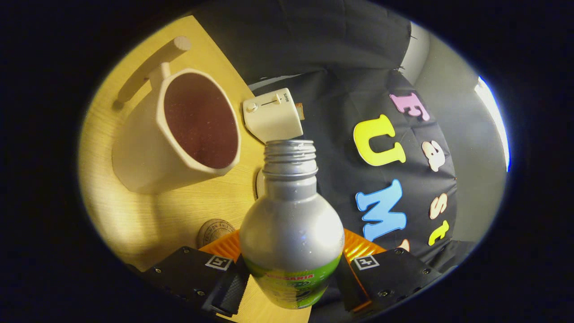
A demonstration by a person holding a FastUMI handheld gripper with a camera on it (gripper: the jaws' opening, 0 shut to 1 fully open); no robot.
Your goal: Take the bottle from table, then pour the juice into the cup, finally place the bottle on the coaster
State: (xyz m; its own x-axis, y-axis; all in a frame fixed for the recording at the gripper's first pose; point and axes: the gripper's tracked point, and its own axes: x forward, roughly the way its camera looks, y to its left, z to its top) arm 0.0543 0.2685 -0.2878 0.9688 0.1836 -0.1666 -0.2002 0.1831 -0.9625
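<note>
A silver bottle [291, 224] with a green label and an uncapped threaded neck stands between my fingers, and my gripper [289, 278] is shut on its body. The whole view is rolled, so the bottle is held tilted off the table. A cream angular cup [179, 134] with a dark red inside and a long straight handle sits on the wooden table [148, 215], beyond the fingers and to the left of the bottle's mouth. A round brown coaster [215, 231] lies on the table near my left finger, partly hidden by it.
A cream toaster-like box [272, 115] with a slider and knob stands behind the bottle's neck near the table's far edge. The black cloth wall of the booth hangs beyond the table.
</note>
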